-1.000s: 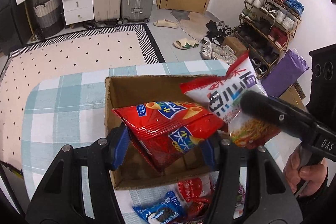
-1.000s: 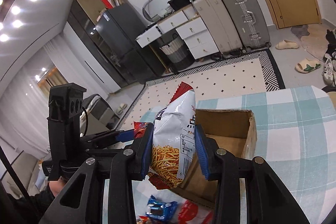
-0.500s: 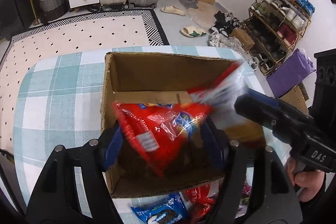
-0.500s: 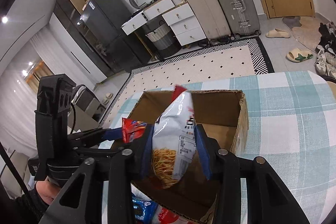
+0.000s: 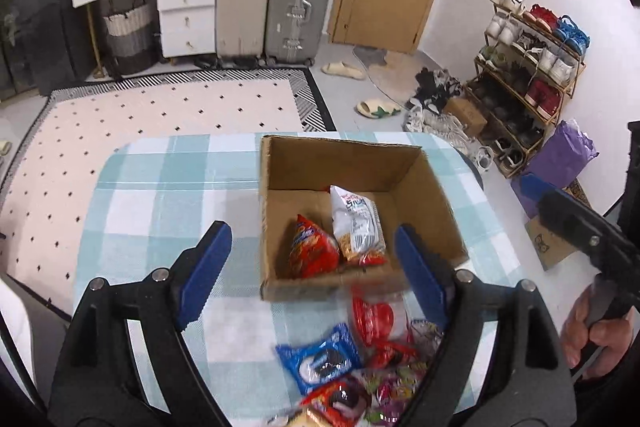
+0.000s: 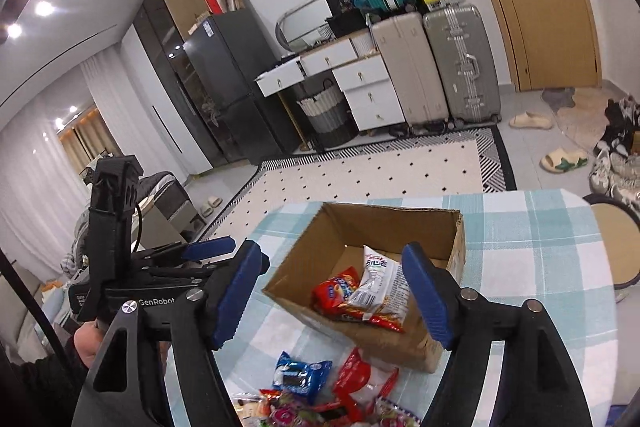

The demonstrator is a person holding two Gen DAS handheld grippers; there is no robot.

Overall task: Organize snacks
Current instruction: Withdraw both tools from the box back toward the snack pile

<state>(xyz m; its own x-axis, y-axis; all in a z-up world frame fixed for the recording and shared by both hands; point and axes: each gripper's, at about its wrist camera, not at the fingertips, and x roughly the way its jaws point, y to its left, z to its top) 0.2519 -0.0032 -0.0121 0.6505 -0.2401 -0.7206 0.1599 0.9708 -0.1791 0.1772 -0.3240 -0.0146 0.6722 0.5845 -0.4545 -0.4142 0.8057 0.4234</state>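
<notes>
An open cardboard box [image 5: 344, 167] [image 6: 376, 215] stands on a table with a blue-checked cloth [image 5: 160, 195]. Inside lie a red chip bag [image 5: 310, 251] [image 6: 334, 293] and a white noodle-snack bag [image 5: 356, 227] [image 6: 376, 283], side by side. My left gripper [image 5: 310, 229] hovers before the box, its jaws opening with nothing between them. My right gripper [image 6: 332, 247] does the same from the other side, jaws opening and empty. A heap of loose snacks lies in front of the box, among them a blue cookie pack [image 5: 320, 357] [image 6: 298, 373] and a red pack [image 5: 372, 319].
The right tool's finger [image 5: 576, 223] and a hand [image 5: 596, 327] show at the right edge; the left tool [image 6: 200, 251] sits left in the right wrist view. A round stool [image 6: 612, 235] stands beside the table. Beyond lie a rug [image 5: 160, 115], suitcases [image 5: 298, 7] and a shoe rack [image 5: 528, 67].
Both grippers let go of their bags, which dropped into the box. The jaws spread wide and both tools drew back from the box.
</notes>
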